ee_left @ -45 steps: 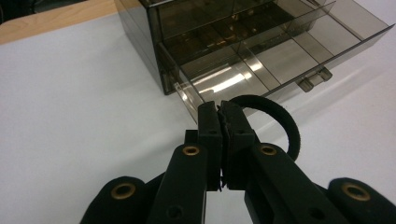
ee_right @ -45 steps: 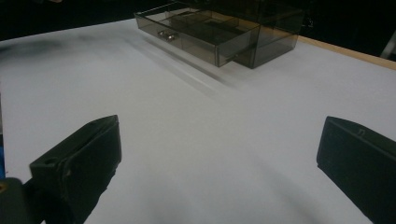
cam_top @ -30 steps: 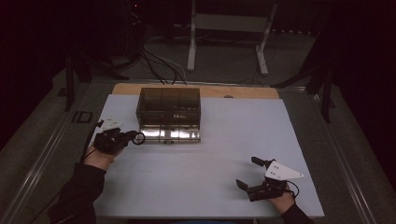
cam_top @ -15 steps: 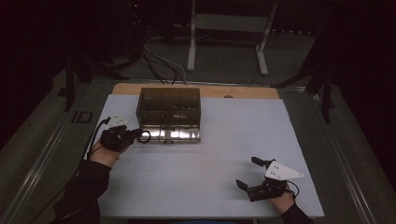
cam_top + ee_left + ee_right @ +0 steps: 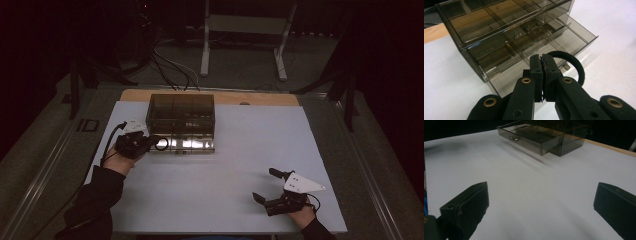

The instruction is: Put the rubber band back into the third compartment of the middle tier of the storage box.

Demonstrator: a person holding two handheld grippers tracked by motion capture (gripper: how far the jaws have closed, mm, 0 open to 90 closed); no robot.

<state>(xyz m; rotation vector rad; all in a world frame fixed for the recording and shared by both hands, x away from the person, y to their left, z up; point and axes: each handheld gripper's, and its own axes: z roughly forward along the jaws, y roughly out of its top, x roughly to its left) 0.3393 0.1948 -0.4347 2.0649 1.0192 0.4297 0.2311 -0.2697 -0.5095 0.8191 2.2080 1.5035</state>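
A white table [image 5: 220, 200] carries a smoky transparent drawer box [image 5: 182, 114] near its far left; the box's long axis runs across the table, and its bottom drawer [image 5: 564, 42] stands pulled out toward the person. Just left of that drawer's front, the left gripper [image 5: 150, 142] points toward the drawer with its jaws pressed together on a black hair tie [image 5: 571, 62], whose loop stands upright beyond the pads, beside the drawer's corner. The right gripper [image 5: 266, 186] rests well apart at the near right, its jaws spread wide, holding nothing.
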